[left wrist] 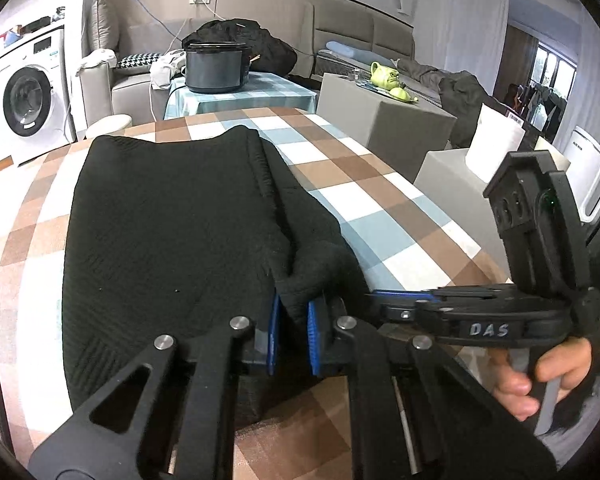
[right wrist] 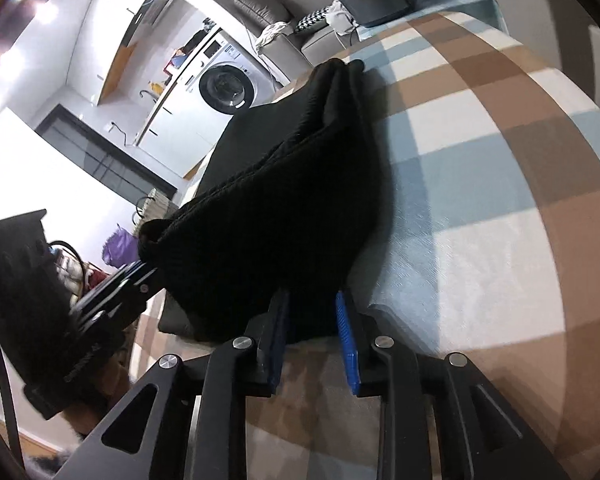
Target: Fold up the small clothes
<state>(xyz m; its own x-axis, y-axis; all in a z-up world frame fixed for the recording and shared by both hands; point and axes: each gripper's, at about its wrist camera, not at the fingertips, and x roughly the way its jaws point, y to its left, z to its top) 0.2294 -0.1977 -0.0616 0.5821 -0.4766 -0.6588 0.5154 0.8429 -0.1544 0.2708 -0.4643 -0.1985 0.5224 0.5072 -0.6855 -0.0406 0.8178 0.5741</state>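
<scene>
A black knit garment point(left wrist: 172, 216) lies on the checked tablecloth point(left wrist: 360, 200), its right side folded over toward the middle. My left gripper point(left wrist: 294, 312) is shut on a bunched near corner of the garment between its blue pads point(left wrist: 312, 320). My right gripper point(left wrist: 364, 296) comes in from the right and pinches the same fold close beside it. In the right wrist view my right gripper point(right wrist: 312, 320) is shut on the lifted black fabric point(right wrist: 284, 208), and the left gripper point(right wrist: 148, 268) holds the other end of that raised edge at the left.
Beyond the table stand a second small table with a dark pot point(left wrist: 214, 66), grey cubes point(left wrist: 380, 116) with a green teapot point(left wrist: 386, 76), a sofa and a washing machine point(left wrist: 24, 96). The table edge runs close below both grippers.
</scene>
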